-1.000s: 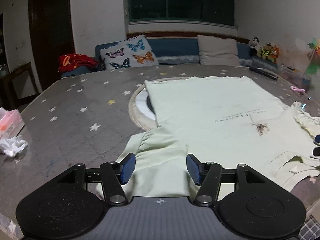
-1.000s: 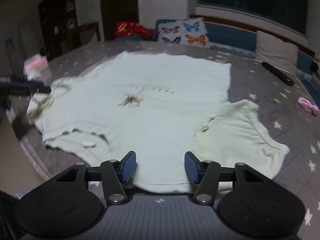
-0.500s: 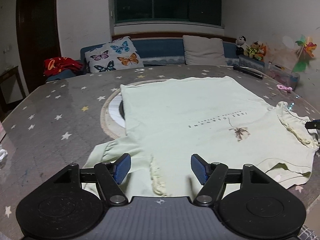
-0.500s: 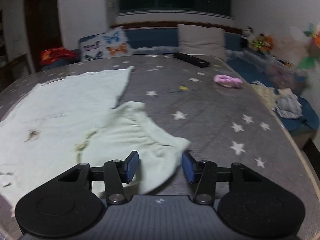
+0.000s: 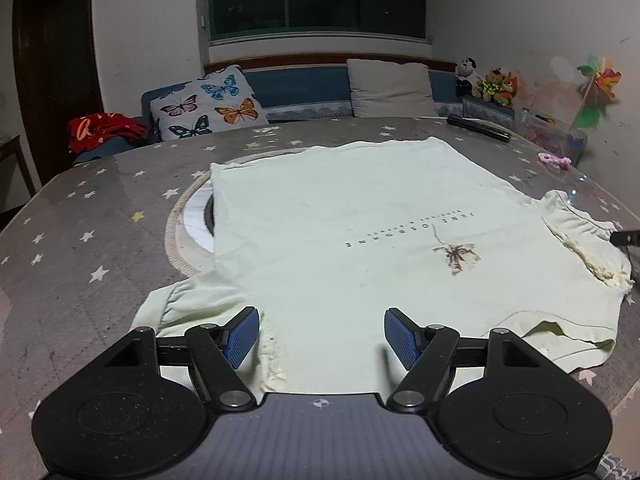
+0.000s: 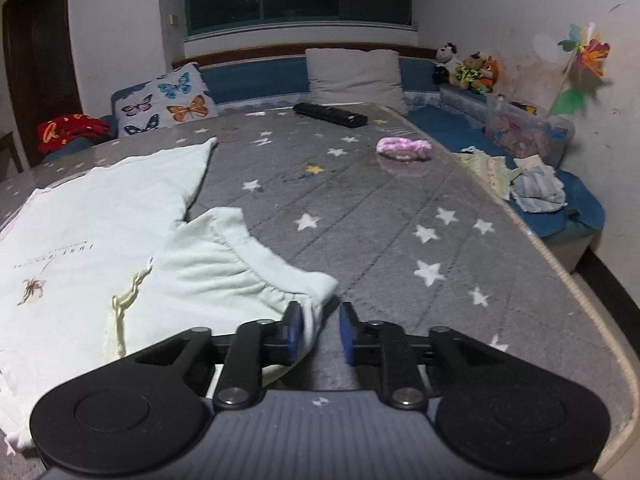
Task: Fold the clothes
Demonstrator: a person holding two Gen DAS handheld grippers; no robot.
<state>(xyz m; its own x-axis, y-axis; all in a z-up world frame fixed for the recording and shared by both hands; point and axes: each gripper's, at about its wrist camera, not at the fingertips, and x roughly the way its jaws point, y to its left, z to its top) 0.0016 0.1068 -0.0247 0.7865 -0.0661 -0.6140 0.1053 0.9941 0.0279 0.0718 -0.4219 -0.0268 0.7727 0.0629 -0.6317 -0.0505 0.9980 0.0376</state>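
**Sleeve edge at risk of slipping the narrowing right tool**

Grey star-print counter [image 6: 400, 216] is carrying a pale green T-shirt [image 5: 360, 240], lying spread flat, print side up, both sleeves out to the sides. Left tool [image 5: 320, 338] is hanging wide apart over the shoulder area, gripping nothing. Right tool [image 6: 318, 330] is sitting narrow at the tip of the right sleeve [image 6: 248, 276]; only its left pad is overlapping the cloth, and whether any fabric is pinched I cannot tell.

Risks, as judged:
- The pads may be meeting beside the hem, so the sleeve is left behind on lifting.
- A thin corner bite may be slipping mid-fold.
- With the body unpinned, dragging could be bunching the shirt.
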